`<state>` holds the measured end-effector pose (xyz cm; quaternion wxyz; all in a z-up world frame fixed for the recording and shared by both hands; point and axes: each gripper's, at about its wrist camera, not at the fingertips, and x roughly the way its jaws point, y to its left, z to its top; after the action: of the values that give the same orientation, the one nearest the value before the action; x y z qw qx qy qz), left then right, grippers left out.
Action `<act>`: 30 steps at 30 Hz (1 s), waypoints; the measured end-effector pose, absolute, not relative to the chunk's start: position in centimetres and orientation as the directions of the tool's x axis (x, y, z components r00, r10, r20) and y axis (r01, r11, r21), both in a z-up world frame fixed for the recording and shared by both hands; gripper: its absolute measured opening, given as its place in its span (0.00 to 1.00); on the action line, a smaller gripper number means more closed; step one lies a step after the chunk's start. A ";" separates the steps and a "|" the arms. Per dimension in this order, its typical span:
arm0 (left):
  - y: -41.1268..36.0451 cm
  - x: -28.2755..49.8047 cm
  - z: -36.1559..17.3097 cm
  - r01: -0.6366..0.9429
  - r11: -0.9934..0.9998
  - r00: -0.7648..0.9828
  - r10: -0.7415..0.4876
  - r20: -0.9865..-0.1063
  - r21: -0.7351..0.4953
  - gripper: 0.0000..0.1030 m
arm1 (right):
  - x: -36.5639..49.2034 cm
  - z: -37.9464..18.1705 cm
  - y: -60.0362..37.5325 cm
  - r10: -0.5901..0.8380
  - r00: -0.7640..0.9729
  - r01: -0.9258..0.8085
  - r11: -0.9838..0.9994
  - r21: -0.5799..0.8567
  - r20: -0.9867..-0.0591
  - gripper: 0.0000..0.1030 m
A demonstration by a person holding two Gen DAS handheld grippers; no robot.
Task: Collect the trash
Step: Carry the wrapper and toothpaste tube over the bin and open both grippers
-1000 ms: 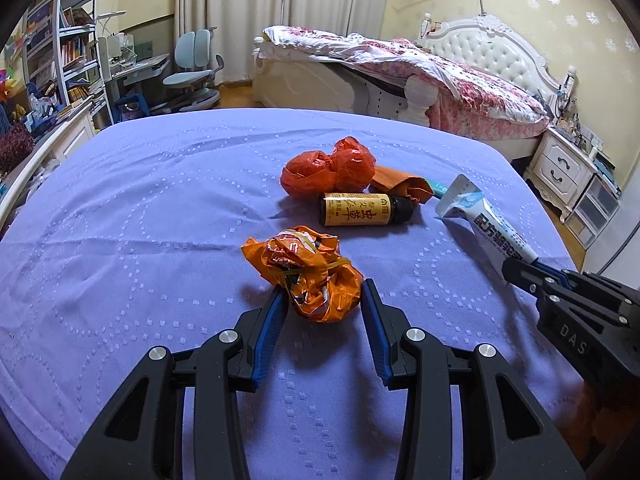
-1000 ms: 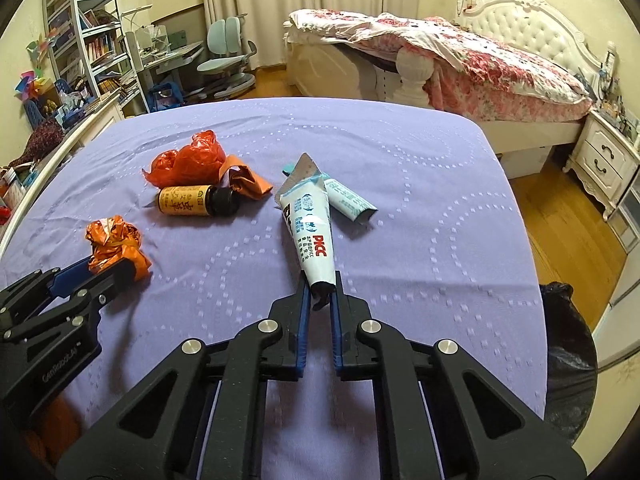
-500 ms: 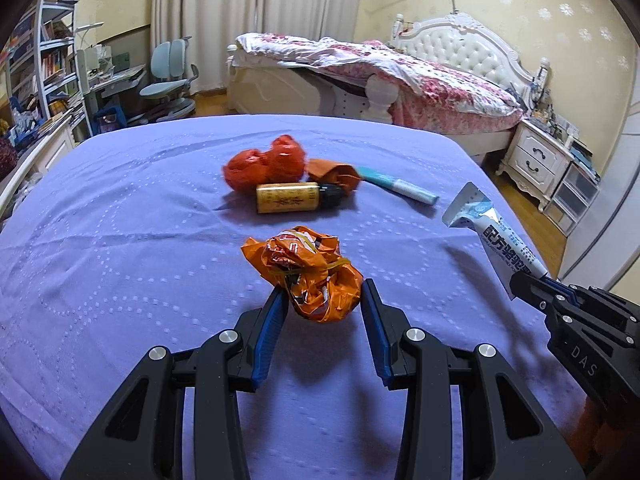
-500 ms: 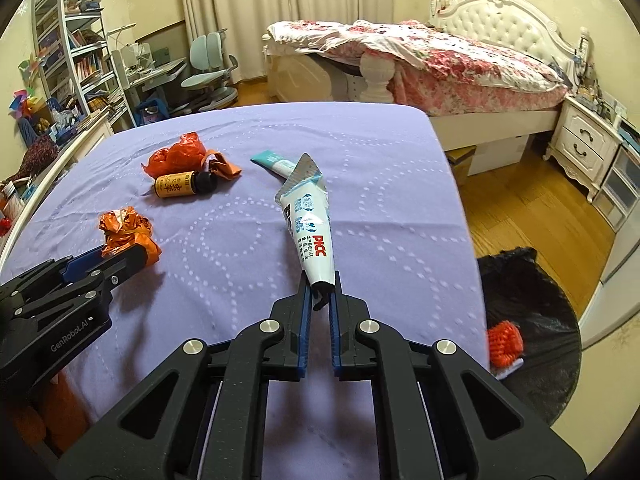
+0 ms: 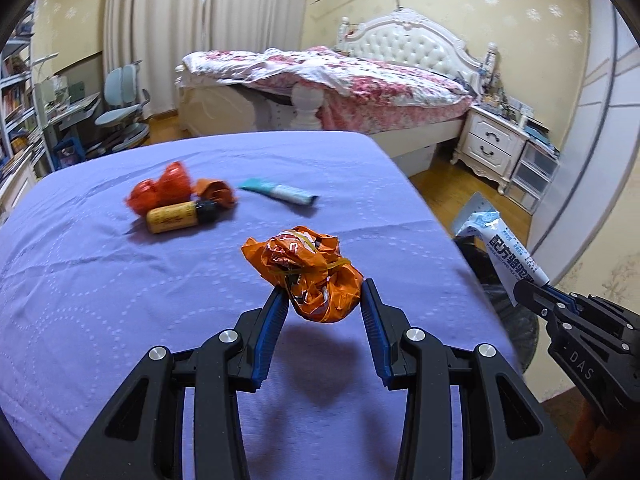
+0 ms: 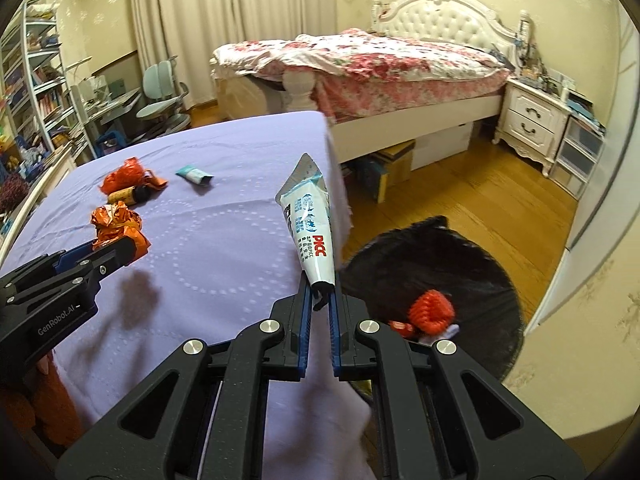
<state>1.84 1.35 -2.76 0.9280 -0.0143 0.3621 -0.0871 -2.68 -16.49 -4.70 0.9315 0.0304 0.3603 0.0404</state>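
— Left wrist view: what has changed?

— My left gripper (image 5: 322, 300) stays clamped on the orange wrapper (image 5: 308, 272), now lifted clear of the purple cloth (image 5: 100, 280). The view has swung right; the bottle (image 5: 176, 218) lies far left.

— Right wrist view?

— My right gripper (image 6: 318, 300) stays pinched on the toothpaste tube (image 6: 310, 228), now at the table's right edge beside the black bin (image 6: 472, 280). I judge both loads nearly ready to drop. Its long axis runs away from me, crimped end far, cap near.
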 end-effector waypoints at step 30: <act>-13.8 4.3 -4.4 0.391 0.920 0.669 -0.295 -0.682 -0.014 0.39 | -2.8 -7.5 -29.7 -0.072 0.737 0.224 0.964 0.143 -0.672 0.08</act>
<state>4.31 -13.75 -4.39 0.9111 0.0669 0.3607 -0.1881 -2.81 -29.74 -7.51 0.9258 0.1075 0.3535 -0.0797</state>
